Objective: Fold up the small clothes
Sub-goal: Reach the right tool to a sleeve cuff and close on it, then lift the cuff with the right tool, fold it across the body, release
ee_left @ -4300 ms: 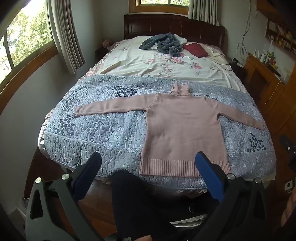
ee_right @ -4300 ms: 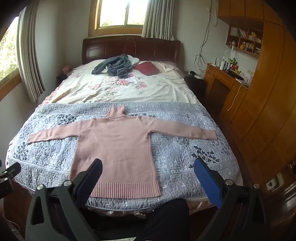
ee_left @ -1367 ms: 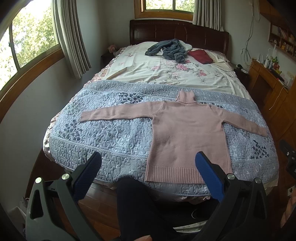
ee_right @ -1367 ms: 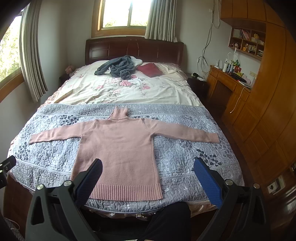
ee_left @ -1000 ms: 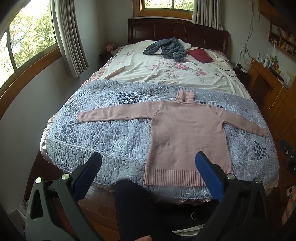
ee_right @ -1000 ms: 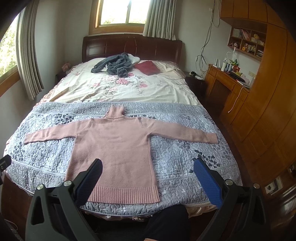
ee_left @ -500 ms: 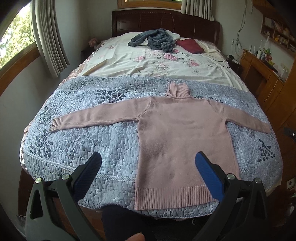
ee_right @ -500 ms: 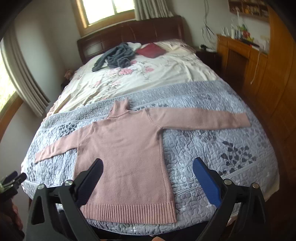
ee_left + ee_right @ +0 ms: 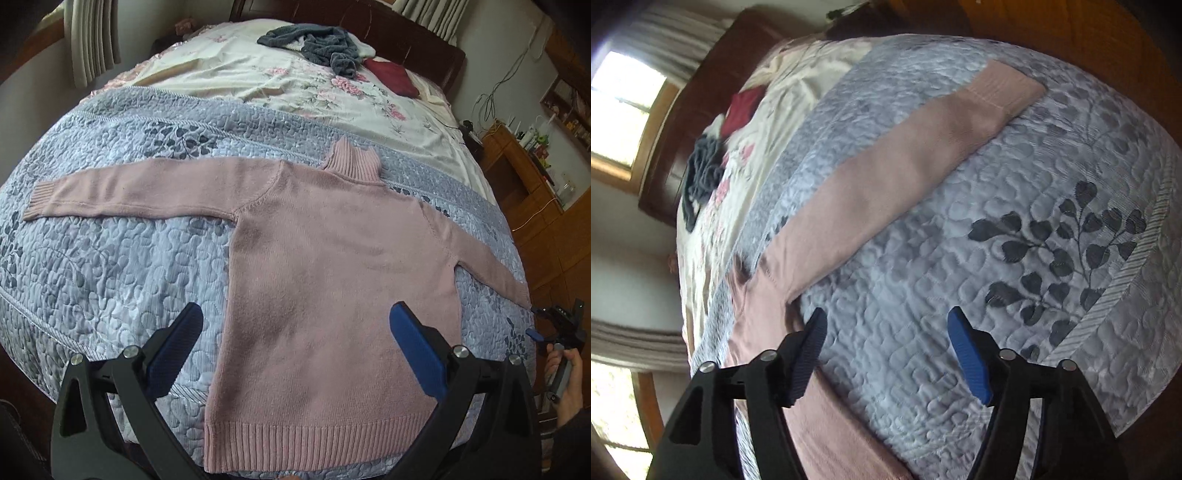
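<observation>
Both my tongs have dropped in closer over the bed since a second ago; the right one swung out toward the right sleeve. Left gripper (image 9: 293,347) open, empty, above the pink sweater (image 9: 332,280) lying flat on the grey quilt (image 9: 110,266). Right gripper (image 9: 886,350) open, empty, over quilt near the armpit.

Left wrist view above the bed foot, facing the headboard, right wrist view tilted, close over the sweater's (image 9: 886,177) right sleeve, both sharing the quilt (image 9: 110,258).
</observation>
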### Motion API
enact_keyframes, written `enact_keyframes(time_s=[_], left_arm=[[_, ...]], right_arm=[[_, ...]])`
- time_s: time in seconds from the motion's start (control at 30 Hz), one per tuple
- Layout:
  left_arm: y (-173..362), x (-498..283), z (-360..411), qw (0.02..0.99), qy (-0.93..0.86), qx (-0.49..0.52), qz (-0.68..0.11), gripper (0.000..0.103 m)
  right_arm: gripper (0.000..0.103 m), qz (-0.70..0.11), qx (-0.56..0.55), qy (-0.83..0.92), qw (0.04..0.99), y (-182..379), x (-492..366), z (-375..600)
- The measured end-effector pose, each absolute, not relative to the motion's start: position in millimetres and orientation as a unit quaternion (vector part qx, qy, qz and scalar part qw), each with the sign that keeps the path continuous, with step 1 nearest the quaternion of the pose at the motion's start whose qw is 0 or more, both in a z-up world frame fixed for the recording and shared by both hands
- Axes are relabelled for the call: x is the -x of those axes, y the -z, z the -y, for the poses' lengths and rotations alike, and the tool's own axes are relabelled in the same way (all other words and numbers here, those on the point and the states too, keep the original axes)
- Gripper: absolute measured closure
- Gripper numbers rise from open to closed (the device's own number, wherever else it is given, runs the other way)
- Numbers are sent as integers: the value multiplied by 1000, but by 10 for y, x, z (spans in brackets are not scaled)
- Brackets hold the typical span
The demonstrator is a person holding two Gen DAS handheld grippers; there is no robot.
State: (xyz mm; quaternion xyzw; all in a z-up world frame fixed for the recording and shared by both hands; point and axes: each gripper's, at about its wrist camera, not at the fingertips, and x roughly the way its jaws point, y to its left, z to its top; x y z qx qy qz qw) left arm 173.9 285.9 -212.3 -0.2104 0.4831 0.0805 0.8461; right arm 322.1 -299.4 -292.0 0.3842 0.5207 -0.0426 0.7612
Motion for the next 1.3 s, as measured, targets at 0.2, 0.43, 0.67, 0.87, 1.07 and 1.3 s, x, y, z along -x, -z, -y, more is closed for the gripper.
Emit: enact_keyframes(time_s=[0.2, 0.43, 0.67, 0.87, 1.07, 1.3], left_arm=[[2285, -1874, -2769, 837, -72, 231, -491, 3], [2336, -1998, -2734, 838, -82, 260, -473, 3], [2480, -2145, -2716, 827, -85, 284, -478, 3], [2629, -2270, -2760, 815, -80, 331, -469, 3], [2928, -2466, -2826, 774, -72, 394, -491, 3], [2993, -2630, -2825, 759, -32, 425, -492, 3]], right_arm=[[38, -471, -506, 85, 718, 3361, -3479, 3918], [53, -366, -614, 107, 691, 3663, -3660, 4728], [68, -348, -610, 132, 700, 3833, -3911, 5051], [68, -356, -602, 155, 697, 4007, -4108, 5088], [70, -358, -586, 155, 710, 4033, -4211, 5059], [93, -362, -531, 131, 755, 3707, -4347, 4882]])
